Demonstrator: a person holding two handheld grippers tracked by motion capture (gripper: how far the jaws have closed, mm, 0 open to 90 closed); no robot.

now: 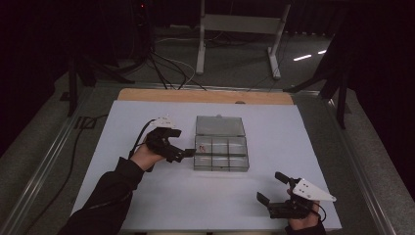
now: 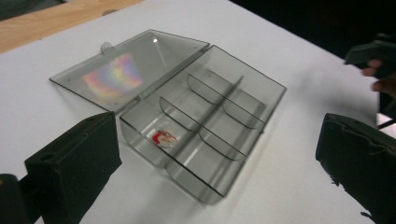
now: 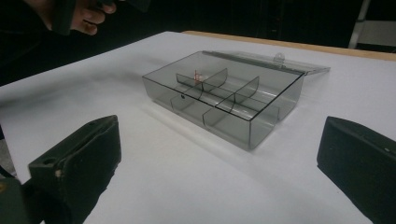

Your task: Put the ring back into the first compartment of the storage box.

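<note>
A: We see a clear plastic box [image 1: 220,155] lying near the middle of the white table [image 1: 147,196], its lid [image 1: 219,126] swung fully back and flat on the far side.

B: Agreed. In the left gripper view we count six compartments under the dividers, and a small red and white piece [image 2: 163,137] sits in the corner one nearest the lid hinge. In the right gripper view the same piece [image 3: 198,74] shows as a faint red mark in a far compartment.

A: We cannot make out what that piece is; it is too small and a little blurred, so we leave it at that.

B: The left gripper [image 1: 187,153] is just beside the left wall of the box, tips pointing at it. From above we cannot say whether it touches the wall.

A: Its own camera helps us: both black jaws stand spread wide at the picture's edges, nothing between them, with the box lying ahead, apart from the pads.

B: The right gripper [image 1: 272,187] rests near the front right corner of the table, well apart from the box. Its jaws are also spread, with only bare table between them.

A: We also see the wooden strip [image 1: 205,96] along the far edge of the table, beyond the lid.
</note>
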